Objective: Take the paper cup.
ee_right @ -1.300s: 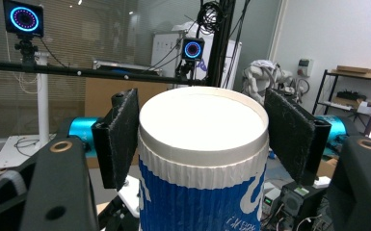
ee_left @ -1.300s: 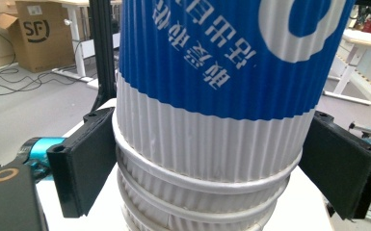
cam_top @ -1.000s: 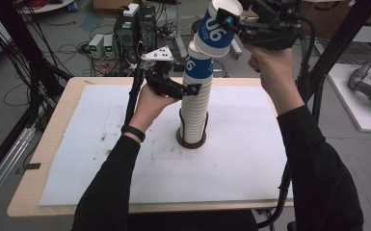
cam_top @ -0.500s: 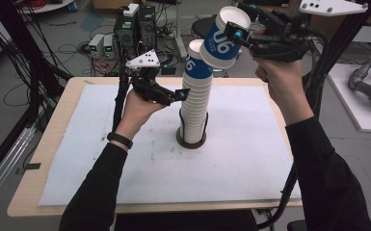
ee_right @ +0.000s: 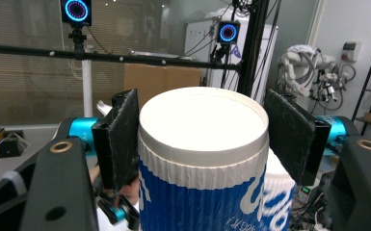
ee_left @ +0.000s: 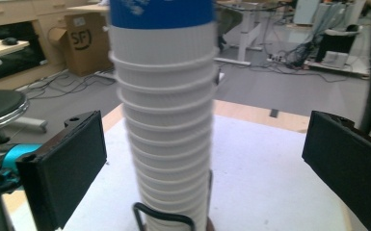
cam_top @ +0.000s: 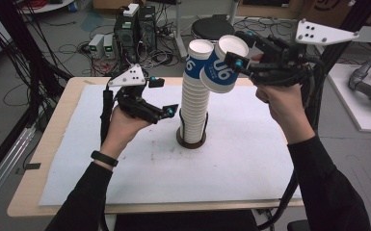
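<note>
On the white-covered table [cam_top: 250,159], a tall stack of paper cups [cam_top: 195,103] stands in a holder. The left gripper [cam_top: 166,111] is spread beside it; the right gripper [cam_top: 238,60] pinches a blue cup [cam_top: 221,67] aloft, beside the stack's top.

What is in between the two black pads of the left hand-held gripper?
In the left gripper view, the stack of cups stands between its open pads, touching neither.

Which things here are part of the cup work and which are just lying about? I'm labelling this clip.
In the job:
- tall stack of white ribbed paper cups on its round dark base
- blue-and-white paper cup, clamped in the right gripper
- left gripper, open beside the stack

Lying about:
- computer boxes on the floor
- round black stool
</note>
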Demonstrator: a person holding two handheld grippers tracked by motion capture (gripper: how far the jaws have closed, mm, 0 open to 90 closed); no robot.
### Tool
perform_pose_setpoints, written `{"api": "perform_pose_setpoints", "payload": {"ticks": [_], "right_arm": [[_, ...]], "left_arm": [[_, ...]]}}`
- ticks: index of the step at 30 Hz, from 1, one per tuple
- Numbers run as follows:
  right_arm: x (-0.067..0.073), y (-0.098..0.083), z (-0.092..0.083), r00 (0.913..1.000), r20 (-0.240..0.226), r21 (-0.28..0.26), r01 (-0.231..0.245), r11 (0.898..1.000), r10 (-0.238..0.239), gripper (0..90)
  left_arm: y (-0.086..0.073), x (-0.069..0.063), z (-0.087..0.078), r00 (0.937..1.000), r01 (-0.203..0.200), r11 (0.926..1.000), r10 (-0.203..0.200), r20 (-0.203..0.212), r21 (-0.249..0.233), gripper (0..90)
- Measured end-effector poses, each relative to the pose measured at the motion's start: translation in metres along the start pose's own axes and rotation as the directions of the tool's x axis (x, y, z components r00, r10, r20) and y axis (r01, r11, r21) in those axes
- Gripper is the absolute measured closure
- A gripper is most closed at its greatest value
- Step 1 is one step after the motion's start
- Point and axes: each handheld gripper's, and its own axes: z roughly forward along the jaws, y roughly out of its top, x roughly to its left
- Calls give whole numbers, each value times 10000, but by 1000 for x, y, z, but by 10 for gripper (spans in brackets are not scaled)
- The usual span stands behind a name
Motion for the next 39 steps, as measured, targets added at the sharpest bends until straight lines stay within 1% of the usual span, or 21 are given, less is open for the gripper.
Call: {"api": "perform_pose_setpoints", "payload": {"ticks": [3,4,6,8,15,19,22,23,25,27,28,30,31,32,33,34,35,36,39], "right_arm": [[2,-12,-2,10000,-36,101,-90,9999,91,317],[2,-15,-3,9999,-27,145,-115,9998,115,316],[2,-23,-4,9998,-18,230,-202,9995,203,316],[2,-30,-5,9994,-75,280,-321,9991,323,316],[5,-53,-6,9980,-163,470,-605,9971,613,317],[6,-67,-6,9966,-204,592,-782,9952,795,316],[9,-78,-8,9949,-252,649,-956,9933,974,316],[10,-82,-8,9940,-256,738,-1041,9918,1063,316],[11,-89,-9,9927,-321,814,-1131,9902,1161,316],[13,-95,-9,9925,-264,1000,-1161,9882,1193,317],[14,-101,-11,9929,-232,984,-1141,9886,1169,316],[14,-103,-11,9927,-219,987,-1161,9883,1188,317],[14,-107,-12,9914,-260,1005,-1251,9870,1283,316],[14,-110,-13,9906,-328,983,-1287,9868,1325,316],[14,-114,-14,9888,-376,936,-1404,9857,1444,316],[14,-117,-14,9890,-382,910,-1391,9861,1430,316],[15,-122,-15,9900,-320,927,-1342,9866,1377,316],[15,-125,-16,9884,-364,922,-1439,9853,1477,316],[15,-134,-19,9865,-380,852,-1554,9842,1590,316]], "left_arm": [[-5,-8,-4,10000,2,10000,-2,34,-15,17],[-6,-10,-5,10000,26,10000,-26,76,85,17],[-10,-14,-7,9999,17,10000,-17,151,11,17],[-14,-18,-9,9999,39,10000,-39,115,-47,17],[-26,-25,-10,9996,159,9998,-156,256,-146,17],[-33,-30,-12,9997,150,9996,-146,193,-242,17],[-37,-32,-12,9996,176,9995,-170,246,-245,17],[-39,-33,-12,9994,241,9992,-233,238,-304,17],[-40,-33,-13,9994,219,9994,-212,262,-277,17],[-42,-33,-13,9992,240,9995,-233,335,-211,17],[-43,-33,-13,9989,269,9994,-260,384,-220,17],[-45,-34,-12,9986,300,9994,-291,439,-196,17],[-46,-35,-12,9985,292,9995,-285,468,-147,17],[-48,-35,-11,9978,370,9992,-362,550,-137,17],[-50,-36,-10,9971,431,9990,-424,630,-95,17],[-53,-37,-9,9969,404,9992,-406,677,36,17],[-56,-37,-7,9962,488,9988,-493,713,86,17],[-58,-37,-6,9957,455,9988,-469,797,189,17],[-62,-37,-3,9940,545,9983,-564,935,225,17]]}}
